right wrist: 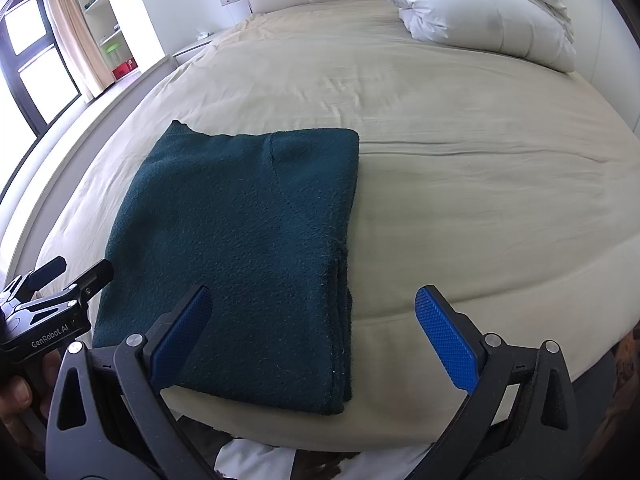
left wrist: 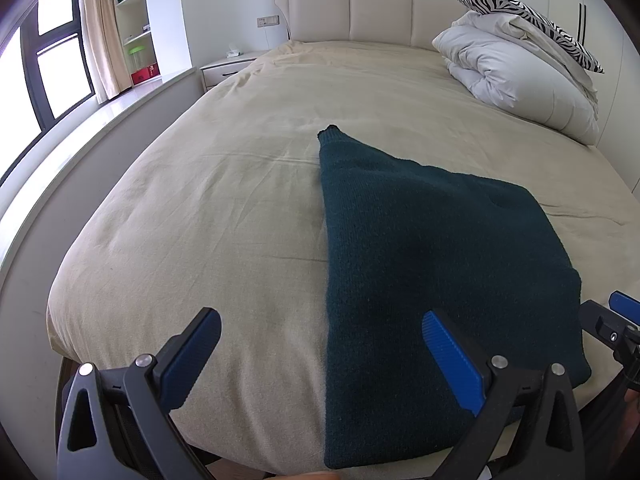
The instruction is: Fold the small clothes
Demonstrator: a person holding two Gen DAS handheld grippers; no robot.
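Observation:
A dark green knit garment (left wrist: pixel 432 264) lies folded into a rough rectangle near the foot edge of the bed; it also shows in the right wrist view (right wrist: pixel 248 240). One corner of it sticks out toward the headboard. My left gripper (left wrist: pixel 322 342) is open and empty, hovering over the garment's left edge. My right gripper (right wrist: pixel 314 322) is open and empty, hovering over the garment's right edge. Each gripper shows at the side of the other's view: the right one (left wrist: pixel 618 320) and the left one (right wrist: pixel 66 276).
The garment lies on a beige bed sheet (left wrist: pixel 224 184). A folded white duvet (left wrist: pixel 520 72) with a zebra-print pillow (left wrist: pixel 532 16) sits by the headboard at the far right. A window ledge (left wrist: pixel 80 148) runs along the left.

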